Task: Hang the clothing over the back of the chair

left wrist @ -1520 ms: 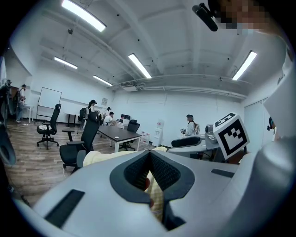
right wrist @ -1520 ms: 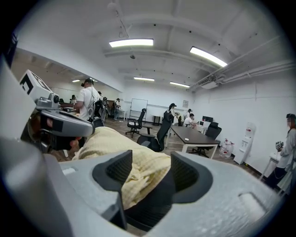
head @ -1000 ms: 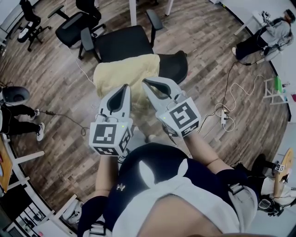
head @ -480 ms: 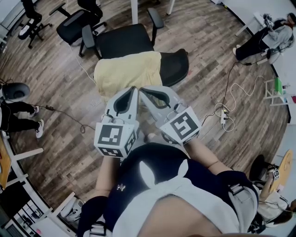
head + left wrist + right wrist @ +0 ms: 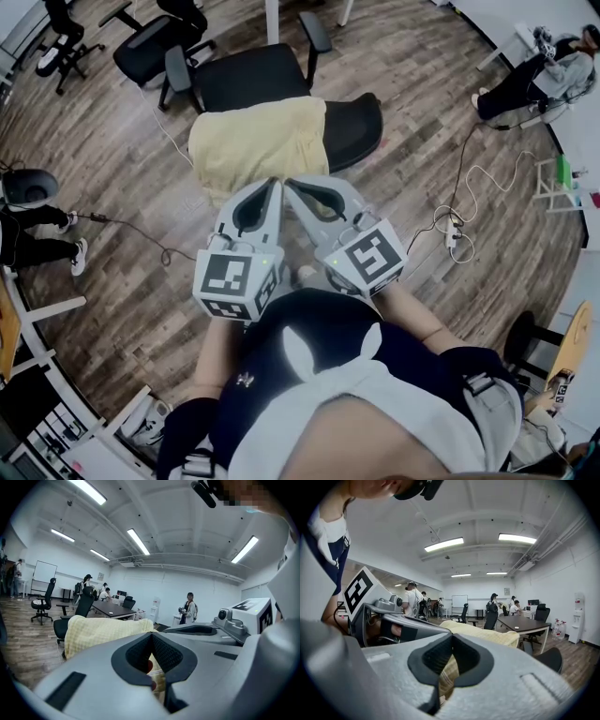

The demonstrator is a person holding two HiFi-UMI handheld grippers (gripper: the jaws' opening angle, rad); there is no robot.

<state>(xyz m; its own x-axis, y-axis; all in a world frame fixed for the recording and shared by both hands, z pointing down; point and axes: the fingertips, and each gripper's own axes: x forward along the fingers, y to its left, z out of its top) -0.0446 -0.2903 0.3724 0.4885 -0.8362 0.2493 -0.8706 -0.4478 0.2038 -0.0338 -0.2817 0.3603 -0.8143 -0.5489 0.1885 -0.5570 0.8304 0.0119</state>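
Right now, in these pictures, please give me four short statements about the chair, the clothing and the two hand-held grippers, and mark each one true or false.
1. The yellow clothing lies over the back of the black chair. True.
2. The left hand-held gripper and the right hand-held gripper have their jaws wide apart. False: both are shut.
3. A folded garment lies on the seat. False: the seat is bare.
4. A white cable lies on the wooden floor. True.
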